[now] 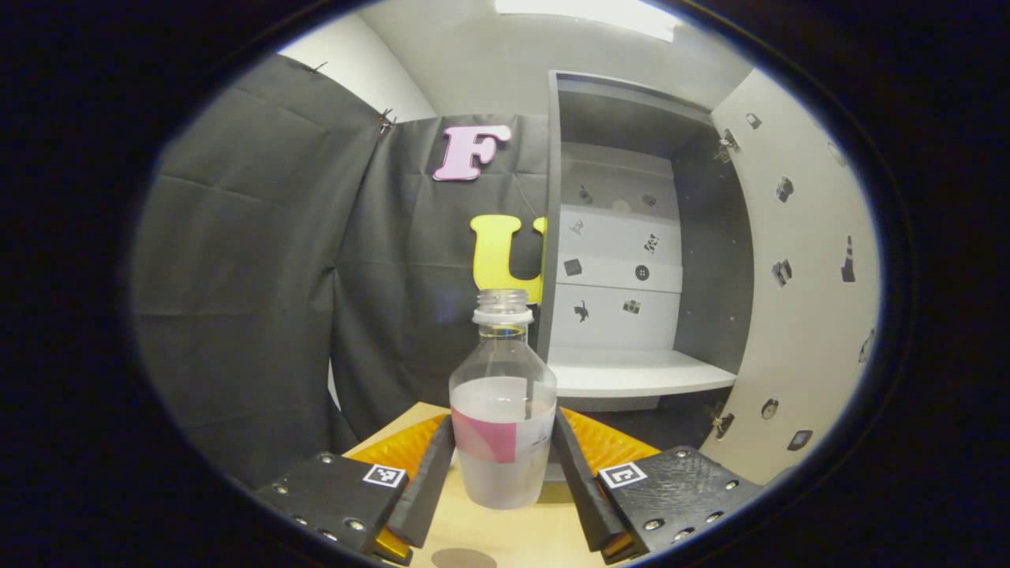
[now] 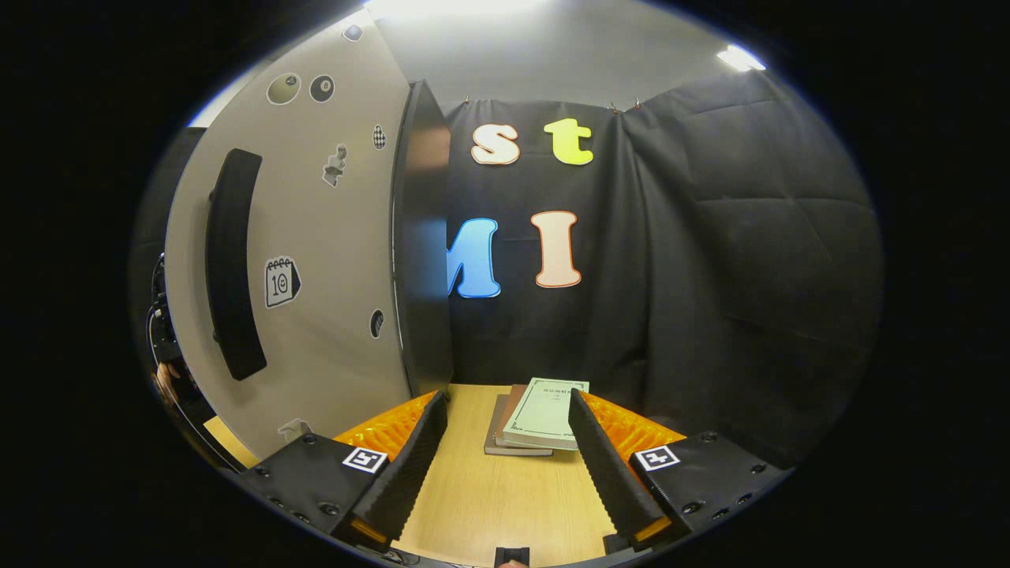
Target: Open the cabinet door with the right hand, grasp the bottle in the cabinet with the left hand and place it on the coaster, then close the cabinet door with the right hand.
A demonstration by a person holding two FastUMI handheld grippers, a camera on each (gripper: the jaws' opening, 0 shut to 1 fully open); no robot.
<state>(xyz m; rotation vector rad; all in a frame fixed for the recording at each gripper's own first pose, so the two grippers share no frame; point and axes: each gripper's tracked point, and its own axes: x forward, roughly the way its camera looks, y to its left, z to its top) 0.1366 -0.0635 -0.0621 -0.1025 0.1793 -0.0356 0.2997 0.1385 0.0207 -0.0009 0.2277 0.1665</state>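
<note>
- We hold one bottle (image 1: pixel 503 410) in the left gripper (image 1: pixel 503 465), both fingers pressing its lower body; it sits left of the cabinet (image 1: pixel 631 260), out over the table (image 1: pixel 505 536).
- It has no cap and liquid inside, so we judge that tilting it could spill it.
- A dark round patch at the table's near edge may be the coaster; we cannot tell.
- One door (image 2: pixel 316 260) stands open, with one black handle (image 2: pixel 233 264).
- Our right gripper (image 2: pixel 505 465) is spread and empty, right of the door; swinging wide could knock the two stacked books (image 2: pixel 544 414).
</note>
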